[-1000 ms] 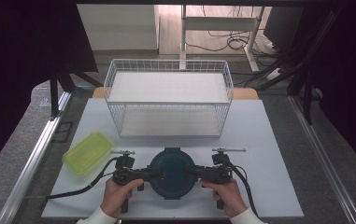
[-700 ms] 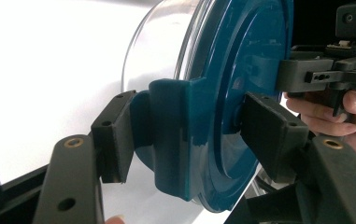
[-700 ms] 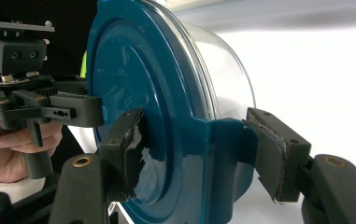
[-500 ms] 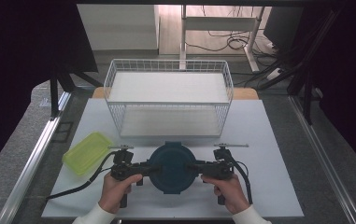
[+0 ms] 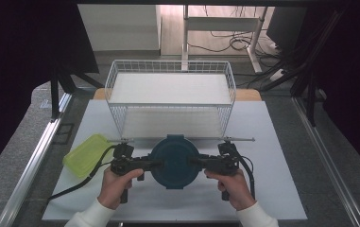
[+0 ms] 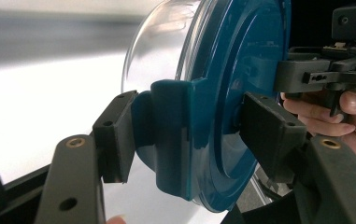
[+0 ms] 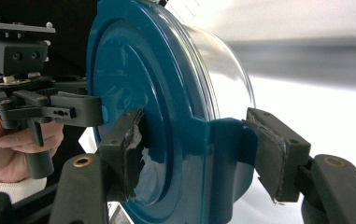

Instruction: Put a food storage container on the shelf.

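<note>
A round clear container with a teal lid (image 5: 174, 161) hangs between the left tongs (image 5: 155, 164) and right tongs (image 5: 194, 163), each clenched on a lid clasp, its contents unclear, with the empty wire basket (image 5: 170, 102) beyond and a green lid (image 5: 84, 153) beside the left tongs

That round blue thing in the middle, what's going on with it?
A person is holding a round container with a teal lid between two handheld grippers. The left gripper clamps the lid's latch on one side, and the right gripper clamps the latch on the opposite side. The container has a clear bowl under the lid and sits just in front of a white wire basket, above the white table. A yellow-green lid lies off to the left.
</note>
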{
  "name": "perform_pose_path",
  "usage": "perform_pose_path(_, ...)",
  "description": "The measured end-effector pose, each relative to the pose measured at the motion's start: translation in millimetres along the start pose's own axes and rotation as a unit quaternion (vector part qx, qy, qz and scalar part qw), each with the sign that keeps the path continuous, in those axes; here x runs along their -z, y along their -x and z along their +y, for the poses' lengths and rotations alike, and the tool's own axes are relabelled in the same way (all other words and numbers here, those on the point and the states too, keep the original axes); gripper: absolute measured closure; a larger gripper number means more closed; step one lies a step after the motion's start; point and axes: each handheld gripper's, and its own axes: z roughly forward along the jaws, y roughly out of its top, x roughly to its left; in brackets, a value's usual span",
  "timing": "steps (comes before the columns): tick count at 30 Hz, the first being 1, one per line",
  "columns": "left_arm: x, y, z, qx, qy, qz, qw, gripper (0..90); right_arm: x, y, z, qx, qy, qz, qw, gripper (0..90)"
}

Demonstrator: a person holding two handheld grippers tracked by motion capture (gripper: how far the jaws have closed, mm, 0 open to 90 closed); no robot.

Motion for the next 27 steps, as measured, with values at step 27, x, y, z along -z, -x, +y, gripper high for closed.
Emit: perform_pose_path(27,17.8,13.9,54.6,-0.021,0.024,-0.008,0.9995,38.7,14.3,-23.2,52.6,0.03,0.034,-0.009,0.9989,38.9)
